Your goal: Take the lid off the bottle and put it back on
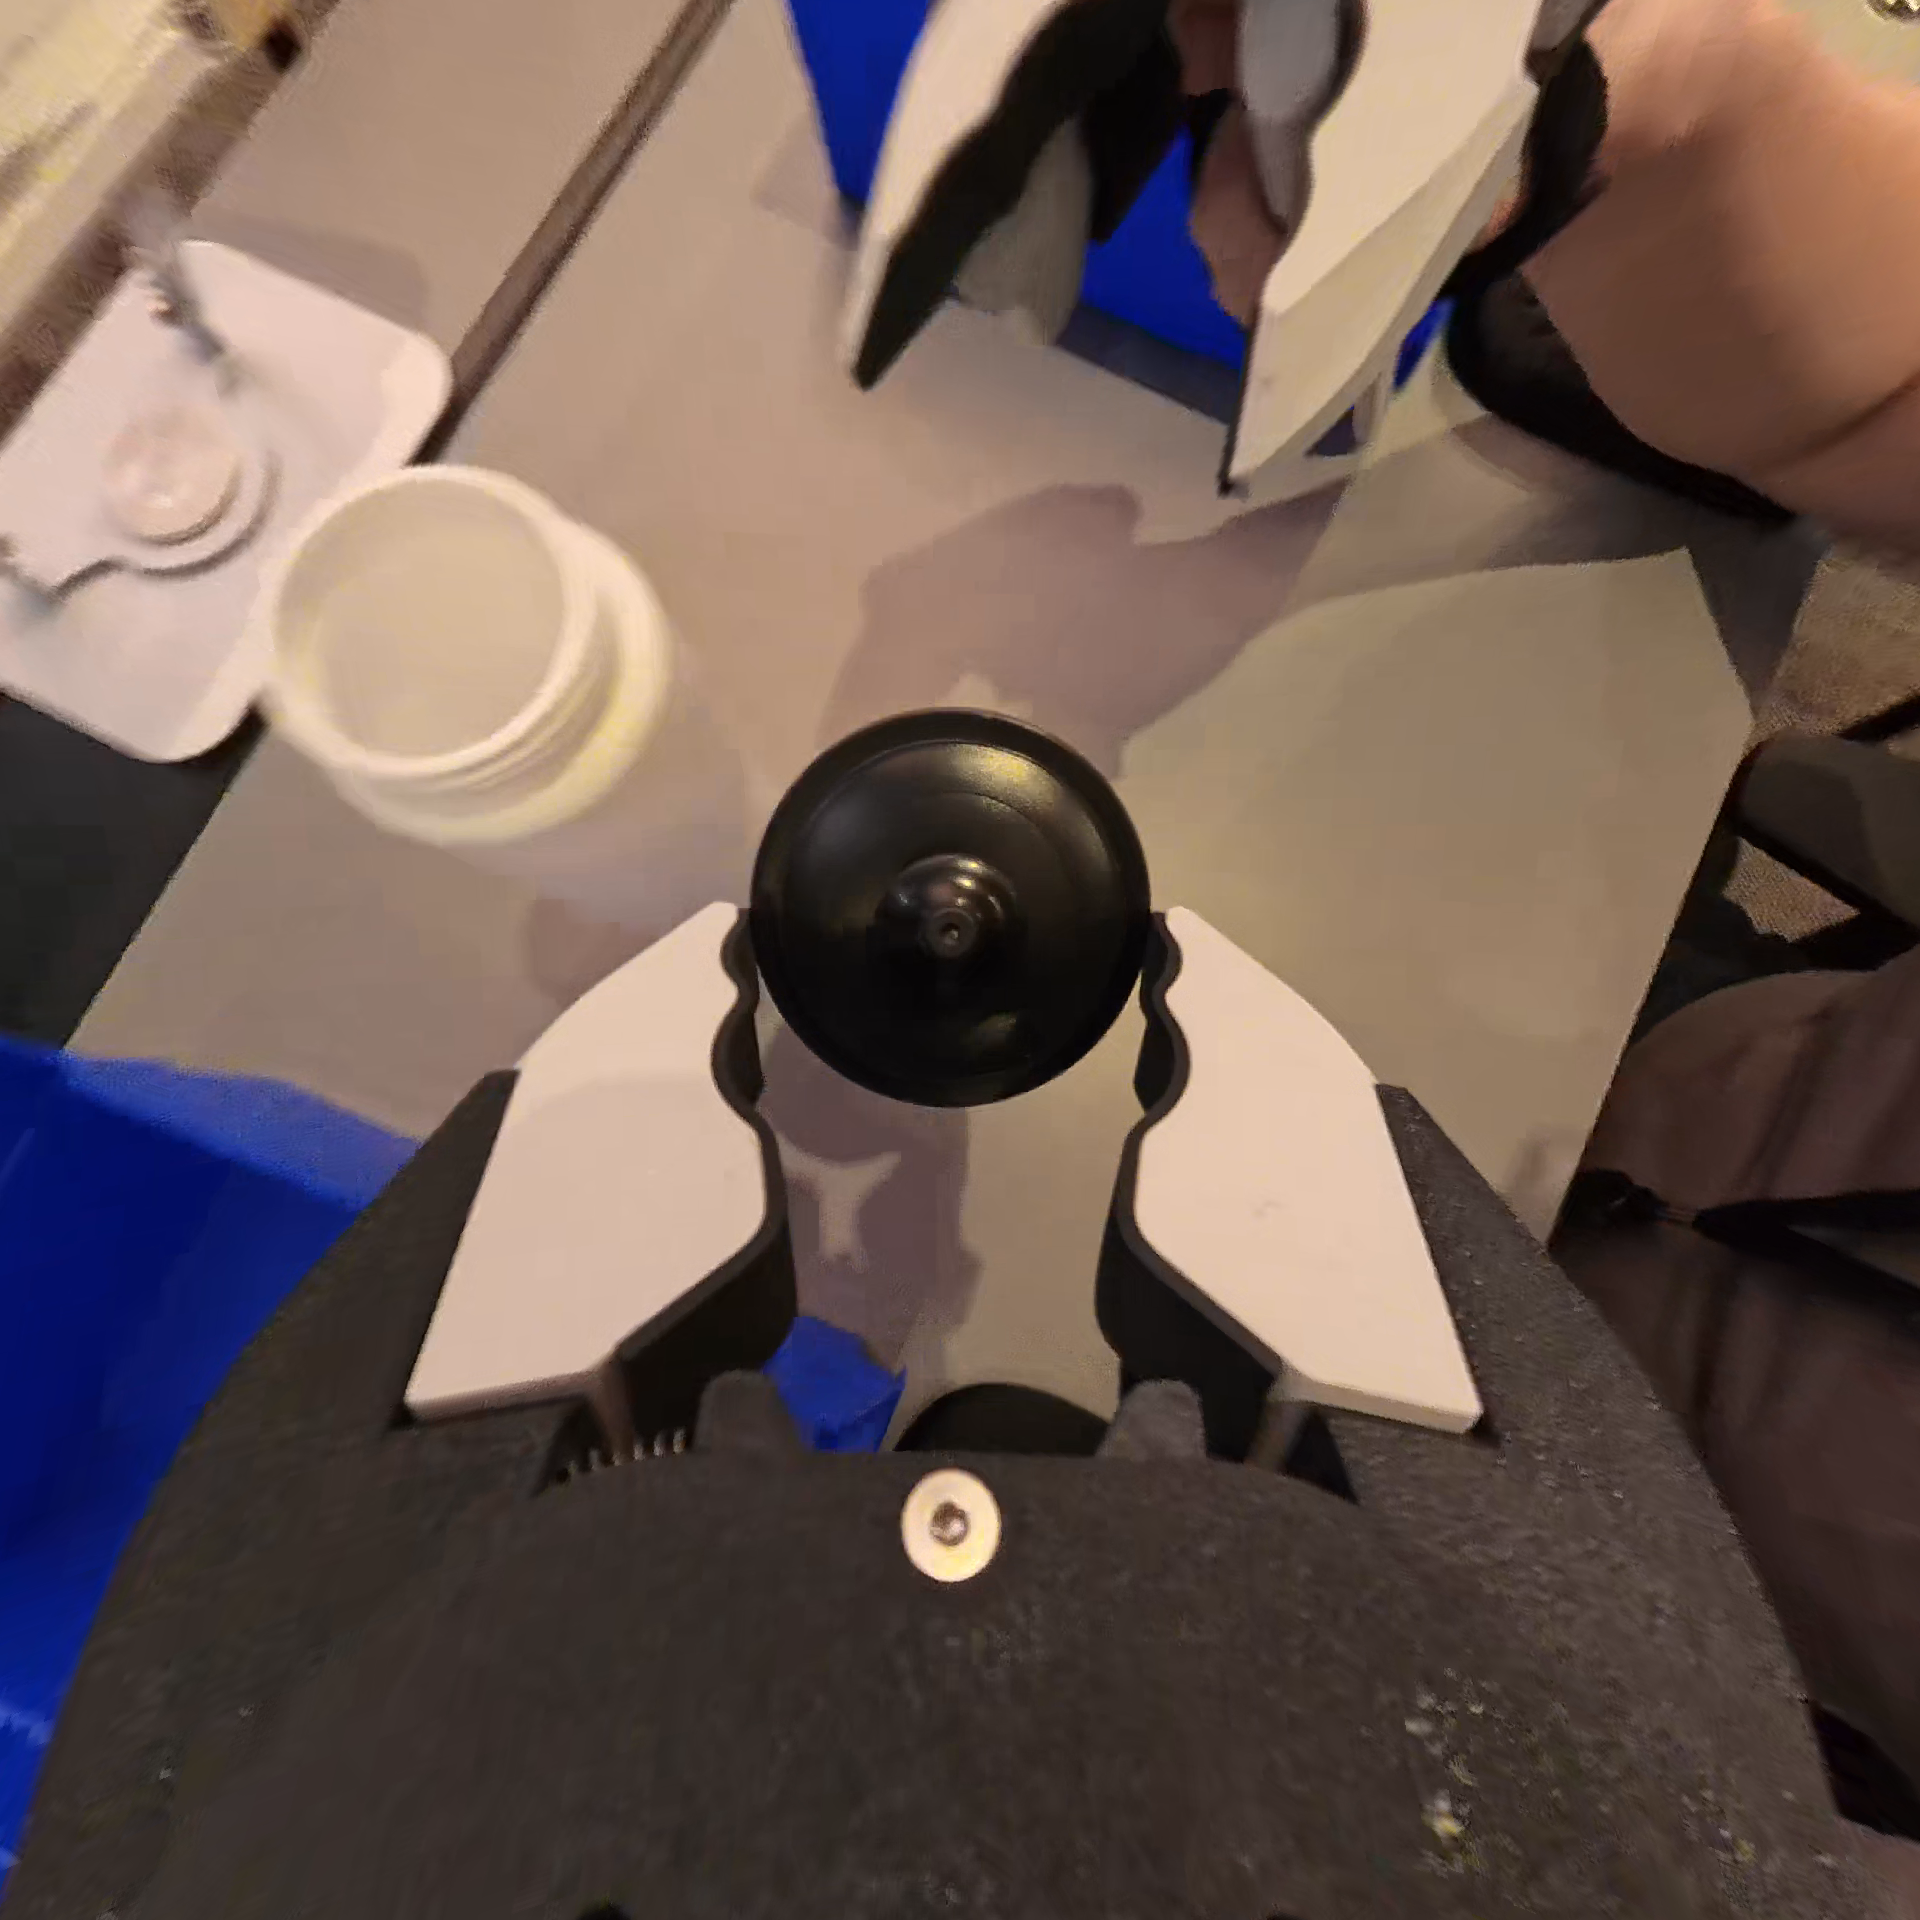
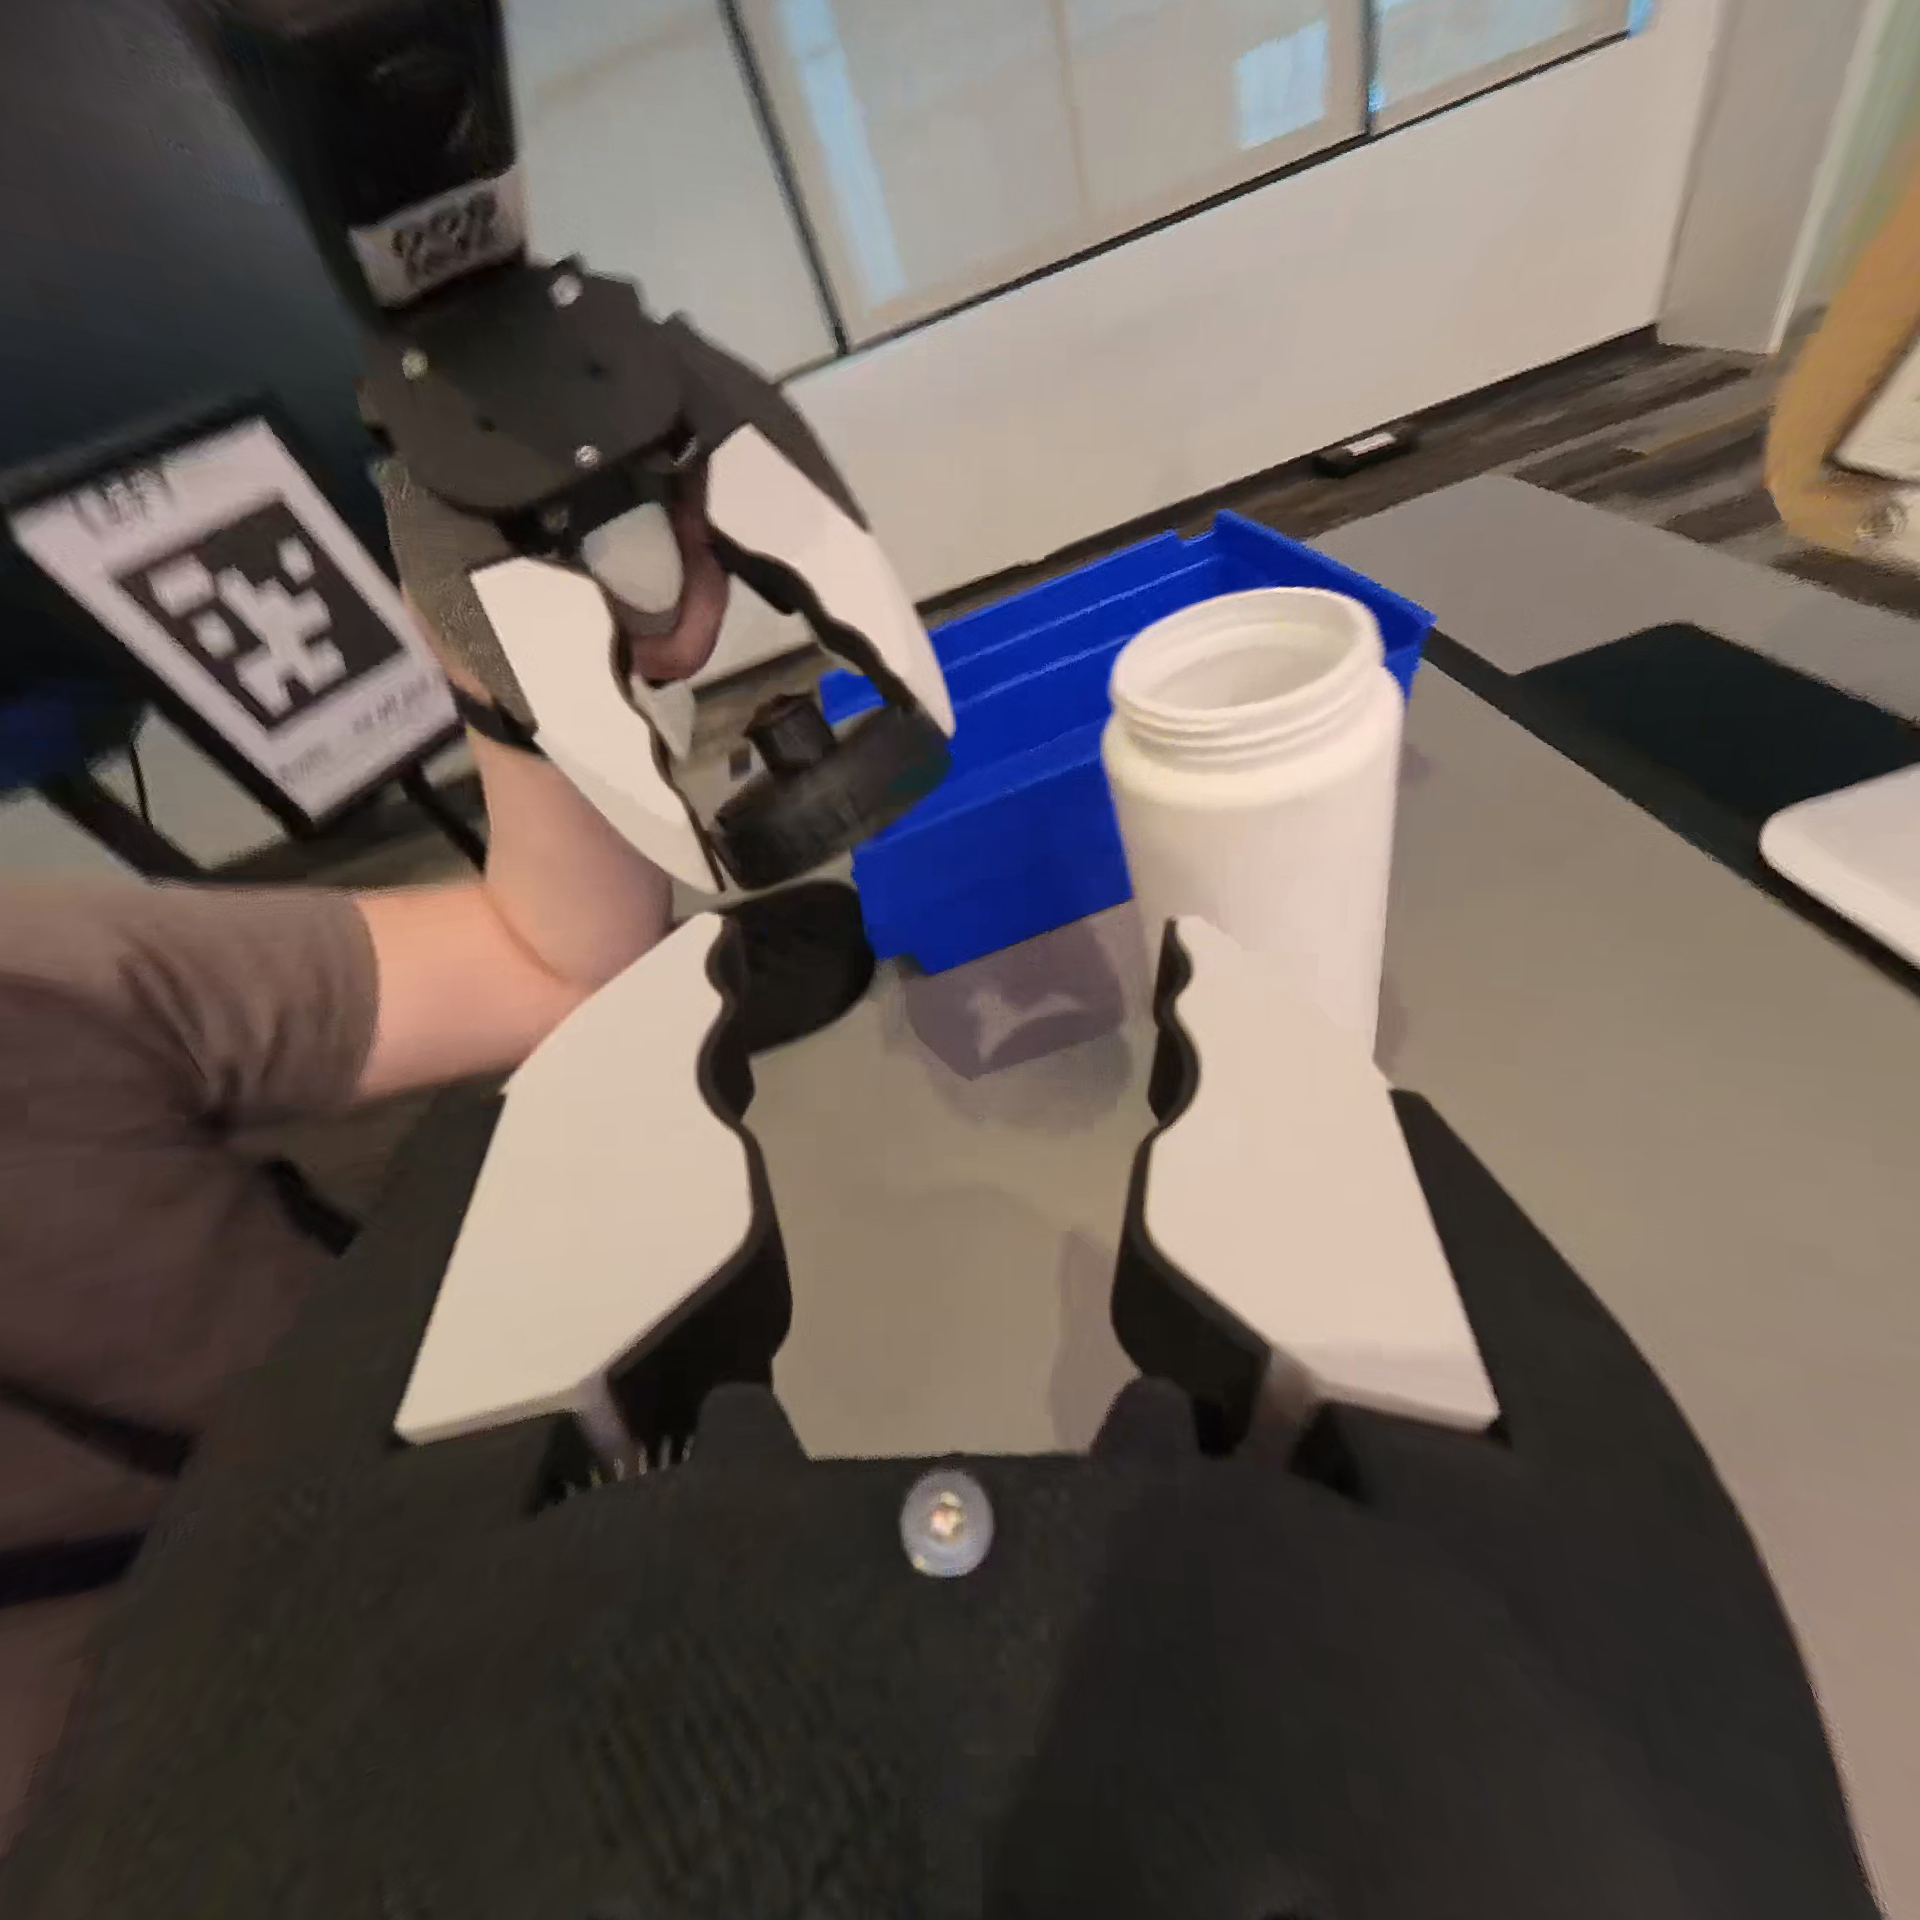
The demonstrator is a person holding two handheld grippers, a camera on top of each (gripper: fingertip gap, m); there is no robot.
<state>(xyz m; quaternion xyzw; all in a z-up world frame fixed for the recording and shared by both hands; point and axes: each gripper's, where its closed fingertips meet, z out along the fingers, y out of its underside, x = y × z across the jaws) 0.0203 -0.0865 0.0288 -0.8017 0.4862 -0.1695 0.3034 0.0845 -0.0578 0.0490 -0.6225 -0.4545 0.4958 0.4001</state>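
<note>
Between the white fingers of the left gripper, in its own wrist view, sits the black lid, round with a small knob at its centre, pinched at both sides and held above the grey table. Off to the left of it stands the white bottle, mouth open and threads bare, well apart from the lid. A white tray lies just beyond the bottle at the table's edge, and a blue bin fills the near left corner. Far across the table the right gripper hangs with its fingers spread and nothing between them.

From the right wrist view, the right gripper stands wide and empty over the table. Its right finger overlaps the lower body of the bottle, which stands upright and uncapped; I cannot tell whether they touch. A blue bin lies just behind the bottle. To the left, the left gripper holds the lid tilted in the air, beside and apart from the bottle's mouth. A black-and-white marker board stands far left.
</note>
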